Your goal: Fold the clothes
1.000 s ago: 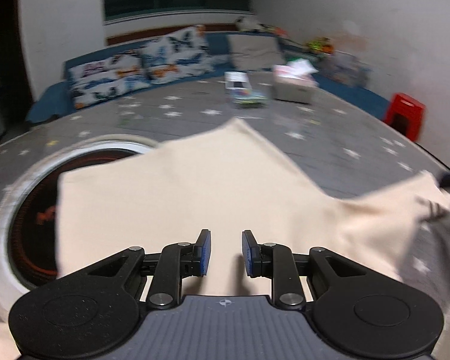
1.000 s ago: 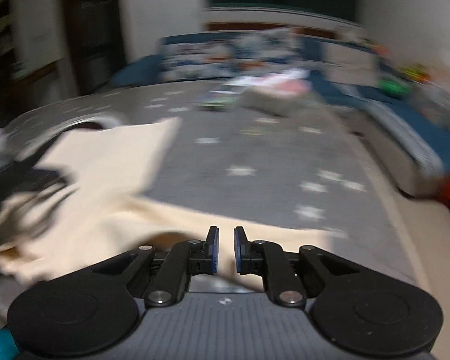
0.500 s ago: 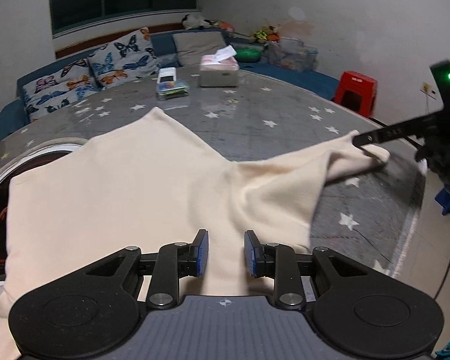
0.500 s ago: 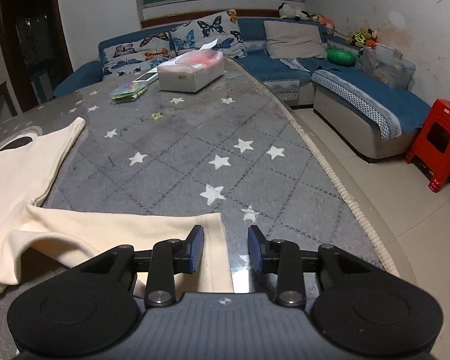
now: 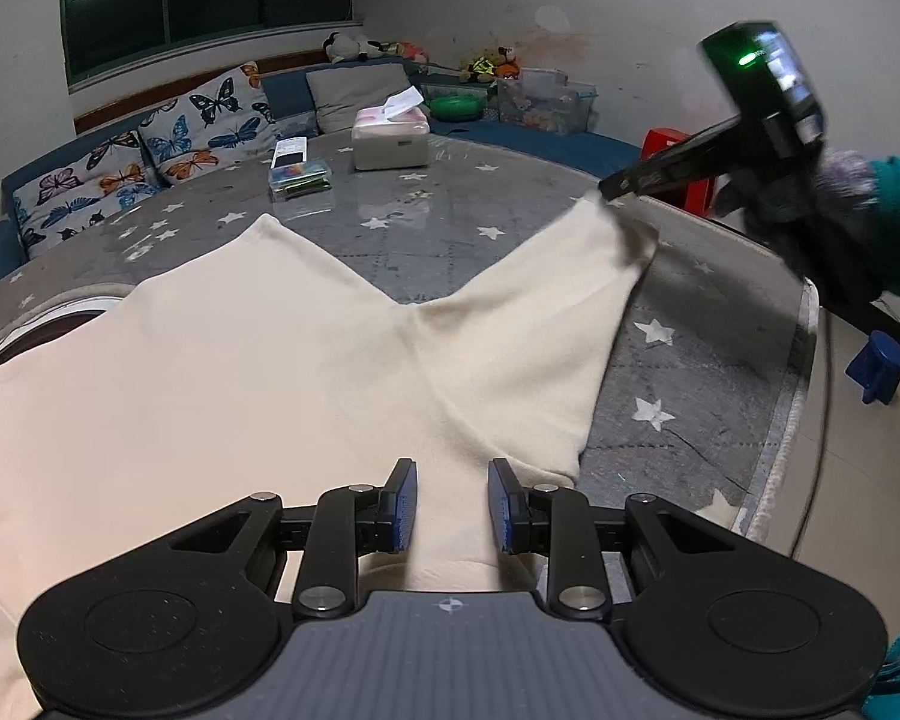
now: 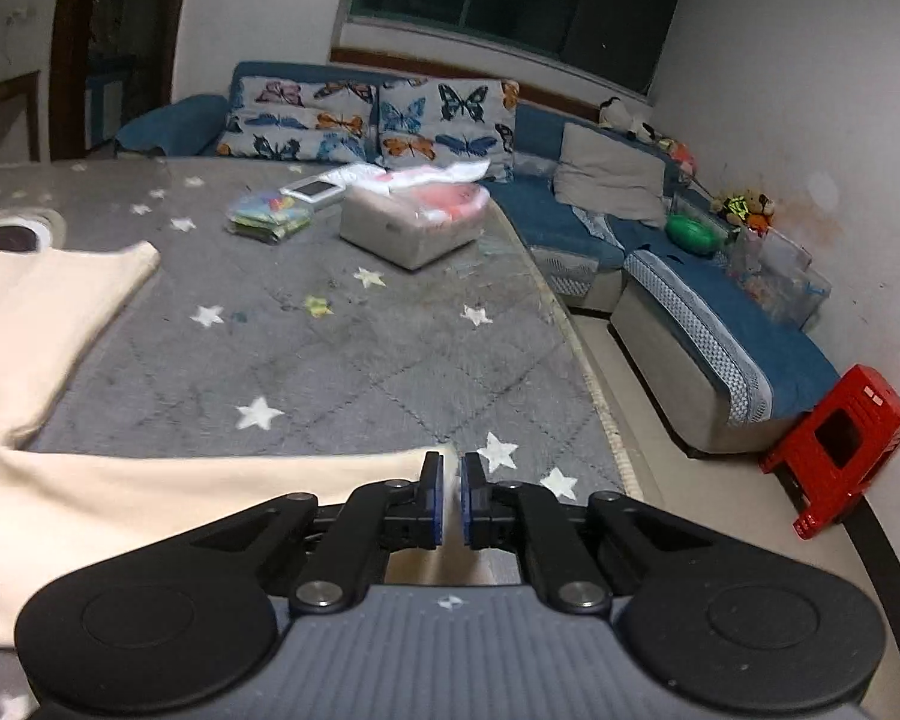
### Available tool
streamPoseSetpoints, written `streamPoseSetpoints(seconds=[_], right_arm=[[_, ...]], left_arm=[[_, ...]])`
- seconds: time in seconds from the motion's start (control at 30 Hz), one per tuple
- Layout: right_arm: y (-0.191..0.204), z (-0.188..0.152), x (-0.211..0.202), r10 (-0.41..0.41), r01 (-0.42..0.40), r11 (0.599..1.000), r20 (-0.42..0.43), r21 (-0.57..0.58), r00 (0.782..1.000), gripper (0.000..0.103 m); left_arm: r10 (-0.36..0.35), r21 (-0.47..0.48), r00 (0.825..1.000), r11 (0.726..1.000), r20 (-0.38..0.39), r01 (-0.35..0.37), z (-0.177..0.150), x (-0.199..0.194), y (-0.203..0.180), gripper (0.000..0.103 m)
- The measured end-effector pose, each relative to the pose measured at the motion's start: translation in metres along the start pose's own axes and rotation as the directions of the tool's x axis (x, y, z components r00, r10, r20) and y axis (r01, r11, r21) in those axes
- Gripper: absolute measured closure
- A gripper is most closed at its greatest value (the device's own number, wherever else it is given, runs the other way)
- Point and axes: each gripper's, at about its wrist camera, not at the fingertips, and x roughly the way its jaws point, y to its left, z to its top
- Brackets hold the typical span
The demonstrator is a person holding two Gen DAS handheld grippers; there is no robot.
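Observation:
A cream garment (image 5: 270, 372) lies spread on the grey star-patterned table (image 5: 690, 396), with two legs forking away from me in the left wrist view. My left gripper (image 5: 452, 480) hovers over its near edge, jaws apart, and the cloth passes under them without being pinched. The right gripper (image 5: 605, 189), carried by a gloved hand (image 5: 834, 210) with a teal sleeve, is shut on the tip of the right leg. In the right wrist view its jaws (image 6: 450, 471) stand almost together, with the cream hem (image 6: 210, 486) caught between them.
A tissue box (image 5: 390, 135) and a colourful packet (image 5: 300, 177) sit at the table's far side. A round opening (image 5: 42, 324) lies at the left, partly under the cloth. Beyond the right edge stand a red stool (image 6: 840, 438), a blue sofa (image 6: 720, 312) and a blue object (image 5: 882, 366).
The right gripper opened over the leg's end, then closed on it and pulled it outward and farther across the table. The garment now lies flatter. My left gripper has barely moved lately.

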Motion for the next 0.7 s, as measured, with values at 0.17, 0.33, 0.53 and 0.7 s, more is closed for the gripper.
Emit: streamPoseSetpoints(seconds=[0.17,0.33,0.53,0.7], right_arm=[[-0.008,-0.008,0.0,0.016,-0.014,0.995,-0.019,0.095,1.0,0.097],[0.007,-0.016,-0.042,0.166,-0.169,0.981,0.039,0.097,0.985,0.086],[0.032,-0.035,-0.049,0.267,-0.266,0.962,0.003,0.066,0.964,0.075],[0.017,-0.049,-0.048,0.222,-0.217,0.968,-0.032,0.124,0.974,0.071]], left_arm=[[-0.004,0.007,1.0,1.0,0.002,0.004,0.0,-0.001,-0.001,0.073],[-0.007,0.005,1.0,1.0,0.005,0.007,0.002,0.001,-0.003,0.073],[-0.006,0.012,1.0,1.0,0.007,0.006,-0.001,-0.001,-0.006,0.073],[-0.012,0.012,1.0,1.0,0.006,0.012,-0.003,-0.003,-0.005,0.072]])
